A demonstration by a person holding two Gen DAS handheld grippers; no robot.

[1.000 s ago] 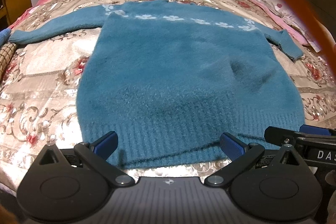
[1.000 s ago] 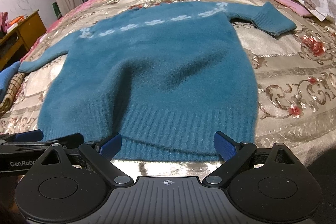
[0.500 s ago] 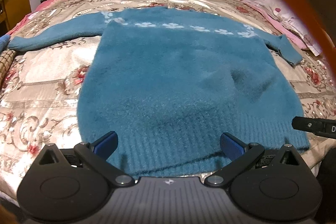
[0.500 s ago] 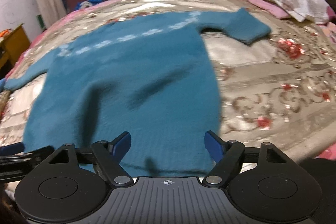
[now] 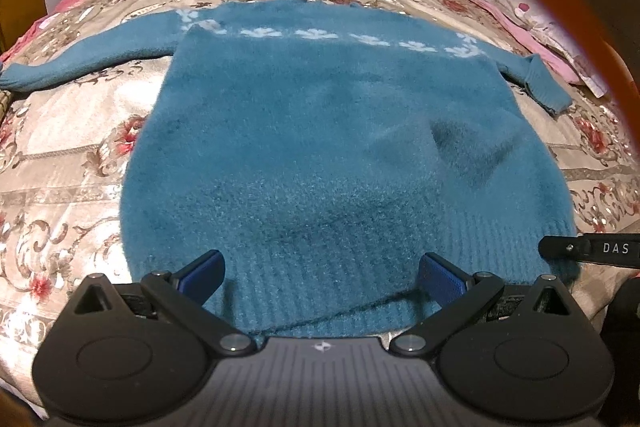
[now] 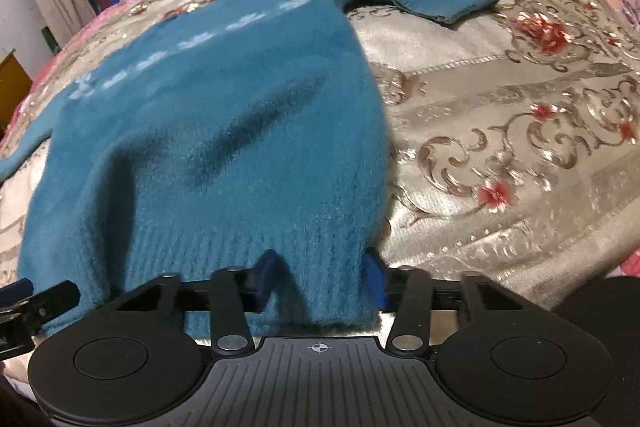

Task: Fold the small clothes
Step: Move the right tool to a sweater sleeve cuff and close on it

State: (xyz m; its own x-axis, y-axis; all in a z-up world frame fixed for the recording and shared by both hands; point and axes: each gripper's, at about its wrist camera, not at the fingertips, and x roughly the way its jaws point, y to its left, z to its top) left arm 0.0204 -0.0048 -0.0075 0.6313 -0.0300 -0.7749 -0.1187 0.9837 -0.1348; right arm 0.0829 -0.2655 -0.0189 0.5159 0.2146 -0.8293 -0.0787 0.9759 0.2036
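You're working a teal sweater (image 5: 320, 147) lying flat, front-down or front-up can't tell, on the bedspread (image 5: 60, 155), hem toward the near edge, collar toward the far edge, so its long axis is running straight away from you. Your right gripper (image 6: 320, 275) is pinching the hem's right corner, fabric bunching up btwn the blue pads. Your left gripper (image 5: 320, 267) is hovering spread wide over the hem's left-middle, gripping nothing. Sleeves are lying out toward the left and right edges. Sweater's looking fuzzy and thick, w/ a white flower band across the chest and one shallow crease mid-body.
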